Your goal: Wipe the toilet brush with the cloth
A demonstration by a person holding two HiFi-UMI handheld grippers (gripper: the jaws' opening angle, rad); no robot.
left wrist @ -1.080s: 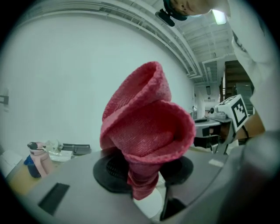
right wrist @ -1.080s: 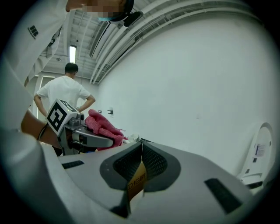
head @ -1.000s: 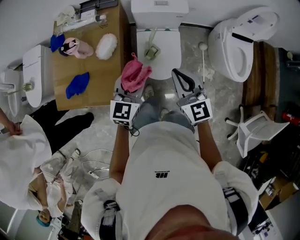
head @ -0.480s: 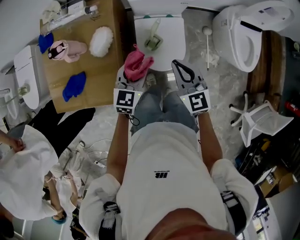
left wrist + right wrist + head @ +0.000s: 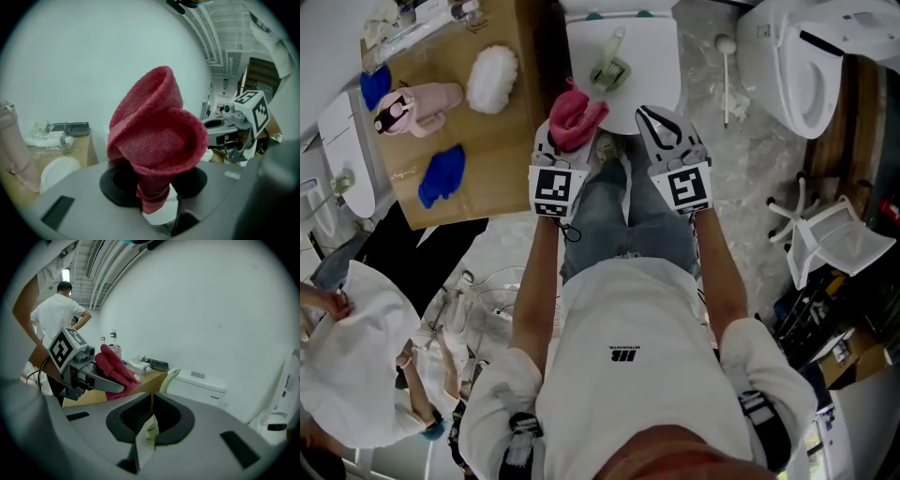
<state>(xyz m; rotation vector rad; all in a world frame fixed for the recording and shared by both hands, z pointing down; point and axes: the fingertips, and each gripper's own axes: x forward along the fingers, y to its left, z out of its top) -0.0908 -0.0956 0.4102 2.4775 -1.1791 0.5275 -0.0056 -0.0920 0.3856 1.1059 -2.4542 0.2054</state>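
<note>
Closed white toilet point(image 5: 652, 56) at 12 o'clock of the head view, wooden table point(image 5: 502, 141) at 10 o'clock. Left gripper point(image 5: 565, 141) has its jaws pinching a bunched red cloth point(image 5: 577, 112); right gripper point(image 5: 649, 114) has its jaws barely parted, having just begun opening, with nothing between them. Pale green brush point(image 5: 612, 67), seemingly the toilet brush, lies loose on the lid at 12 o'clock beyond both grippers, untouched; judged risks are that so narrow a gap nudges the handle instead of straddling it and skids it off the smooth lid, and that the cloth's small pinch slips during wiping.
</note>
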